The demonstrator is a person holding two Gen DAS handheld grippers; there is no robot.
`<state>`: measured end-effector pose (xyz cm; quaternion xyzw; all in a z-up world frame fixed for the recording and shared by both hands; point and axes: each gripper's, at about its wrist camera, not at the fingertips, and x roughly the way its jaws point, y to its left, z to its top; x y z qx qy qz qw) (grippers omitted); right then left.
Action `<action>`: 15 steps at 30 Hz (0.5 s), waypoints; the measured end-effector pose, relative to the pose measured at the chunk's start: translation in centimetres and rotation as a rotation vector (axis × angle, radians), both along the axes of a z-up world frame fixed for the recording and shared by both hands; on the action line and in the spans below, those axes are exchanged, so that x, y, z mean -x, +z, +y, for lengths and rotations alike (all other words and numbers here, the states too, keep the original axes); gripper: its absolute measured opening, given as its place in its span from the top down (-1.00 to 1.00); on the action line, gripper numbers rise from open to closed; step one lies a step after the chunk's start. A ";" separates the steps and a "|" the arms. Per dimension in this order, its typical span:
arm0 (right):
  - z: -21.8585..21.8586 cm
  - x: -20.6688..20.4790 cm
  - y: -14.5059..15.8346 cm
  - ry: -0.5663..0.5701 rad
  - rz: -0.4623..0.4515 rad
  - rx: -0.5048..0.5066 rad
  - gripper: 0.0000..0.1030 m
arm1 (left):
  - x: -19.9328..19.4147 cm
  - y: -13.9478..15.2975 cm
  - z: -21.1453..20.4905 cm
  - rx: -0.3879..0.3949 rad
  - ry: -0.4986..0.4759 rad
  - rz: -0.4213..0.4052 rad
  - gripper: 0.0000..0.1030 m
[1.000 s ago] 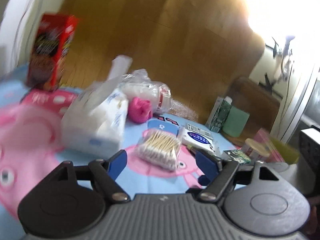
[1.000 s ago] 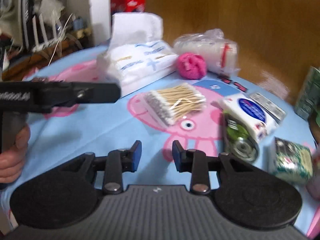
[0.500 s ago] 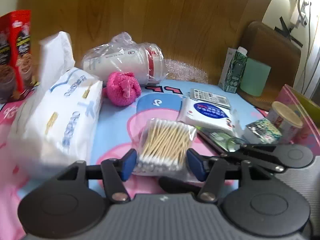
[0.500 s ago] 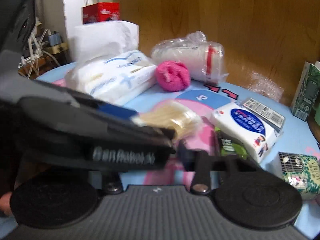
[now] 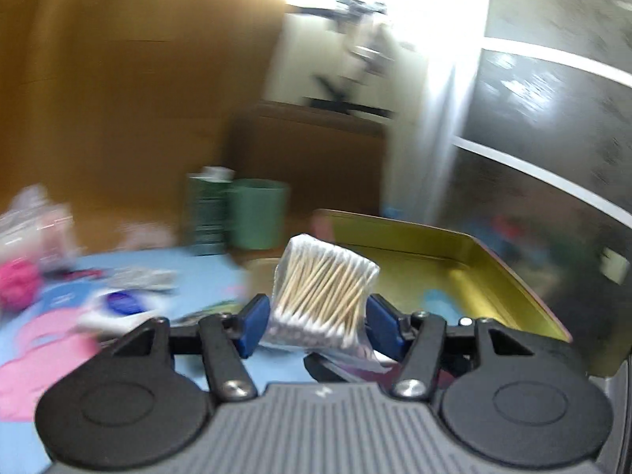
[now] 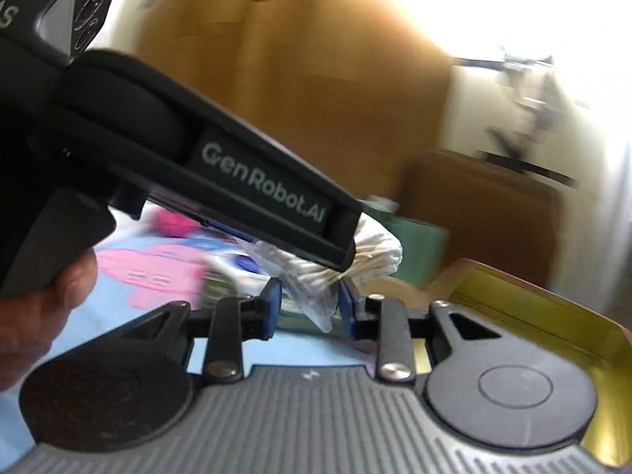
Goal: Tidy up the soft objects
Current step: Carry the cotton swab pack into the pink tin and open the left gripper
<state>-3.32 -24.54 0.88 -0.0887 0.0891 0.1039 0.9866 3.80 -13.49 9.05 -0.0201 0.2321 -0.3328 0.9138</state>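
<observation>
Now the left gripper (image 5: 318,318) is clamped on the swab pack (image 5: 324,288), carried above the bench near the gold tray (image 5: 509,272), while the right gripper (image 6: 306,308) is closing around its plastic tail; next, I think, a gentle release into the tray.

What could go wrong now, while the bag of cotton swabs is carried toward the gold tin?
1. The left gripper holds the bag of cotton swabs only at its lower end; the thin plastic might slip out.
2. The right gripper is closing around the bag's loose tail, so the two grippers might pull against each other and tear it.
3. The gold tin has a raised rim that the bag might catch on.
</observation>
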 end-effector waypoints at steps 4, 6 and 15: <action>-5.6 -0.3 -0.4 -0.134 0.053 -0.076 0.28 | -0.7 -0.6 -6.3 -0.037 -0.074 -0.004 -0.21; -7.6 -1.0 -0.9 -0.224 0.064 -0.101 0.10 | -1.0 -1.1 -8.3 -0.077 -0.057 -0.013 -0.22; -11.6 -1.2 -1.6 -0.376 0.023 -0.253 -0.02 | -0.5 -2.3 -1.2 -0.026 0.095 0.022 -0.23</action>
